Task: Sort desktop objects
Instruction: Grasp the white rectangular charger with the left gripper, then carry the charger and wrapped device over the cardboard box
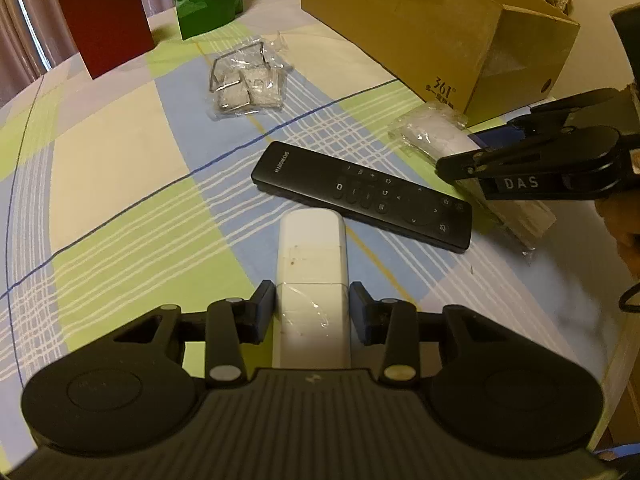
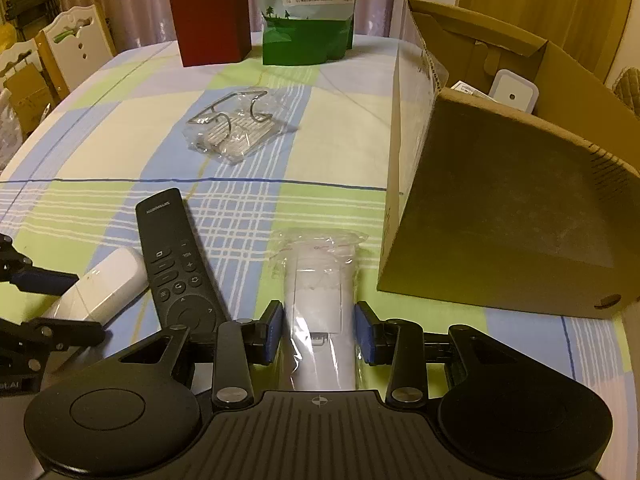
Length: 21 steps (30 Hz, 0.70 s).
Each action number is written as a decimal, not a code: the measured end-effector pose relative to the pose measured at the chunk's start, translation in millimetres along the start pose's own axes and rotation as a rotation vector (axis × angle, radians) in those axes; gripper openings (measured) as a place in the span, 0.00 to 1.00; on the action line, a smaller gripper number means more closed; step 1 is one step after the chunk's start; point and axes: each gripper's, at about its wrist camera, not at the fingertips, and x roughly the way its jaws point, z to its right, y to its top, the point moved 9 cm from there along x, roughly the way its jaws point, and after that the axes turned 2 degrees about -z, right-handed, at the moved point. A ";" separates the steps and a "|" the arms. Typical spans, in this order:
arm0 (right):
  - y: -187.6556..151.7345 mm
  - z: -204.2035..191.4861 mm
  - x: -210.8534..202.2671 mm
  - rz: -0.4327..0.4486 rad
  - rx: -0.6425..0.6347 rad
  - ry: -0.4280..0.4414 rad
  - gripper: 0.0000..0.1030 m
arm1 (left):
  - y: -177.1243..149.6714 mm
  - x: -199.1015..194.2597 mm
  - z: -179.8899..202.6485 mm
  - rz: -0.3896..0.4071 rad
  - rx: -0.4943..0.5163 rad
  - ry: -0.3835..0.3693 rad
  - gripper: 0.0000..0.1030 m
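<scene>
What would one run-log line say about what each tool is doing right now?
left tool: straddling white remote, small gaps at pads | right tool: straddling bagged white remote, not clamped | black remote: on table | cardboard box: open

Checked tablecloth [image 2: 100,152], black remote [image 2: 176,256], cardboard box [image 2: 500,220], red box [image 2: 212,24], green pouch [image 2: 308,36], bagged clips [image 2: 232,128]

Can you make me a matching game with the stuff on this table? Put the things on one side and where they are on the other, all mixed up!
Things:
1. white remote
2. bagged white remote
3. black remote
4. small white device

Places:
A. inside the cardboard box
B. between the left gripper fingers
C. flat on the tablecloth, between the two white remotes
D. between the right gripper fingers

Pairs: 1-B, 2-D, 3-C, 4-A
</scene>
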 end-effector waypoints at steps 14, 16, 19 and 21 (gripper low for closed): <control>9.1 -12.7 -35.3 0.045 -0.023 0.004 0.36 | 11.4 -22.6 -14.6 0.058 -0.010 0.019 0.34; 13.4 -16.6 -39.4 0.055 -0.027 0.007 0.36 | 15.0 -25.9 -16.2 0.067 -0.011 0.023 0.34; 20.0 -21.6 -45.6 0.071 -0.033 0.009 0.36 | 20.5 -32.0 -17.1 0.086 -0.010 0.025 0.34; 24.4 -24.6 -50.0 0.082 -0.039 0.009 0.36 | 24.2 -36.9 -17.9 0.099 -0.008 0.026 0.34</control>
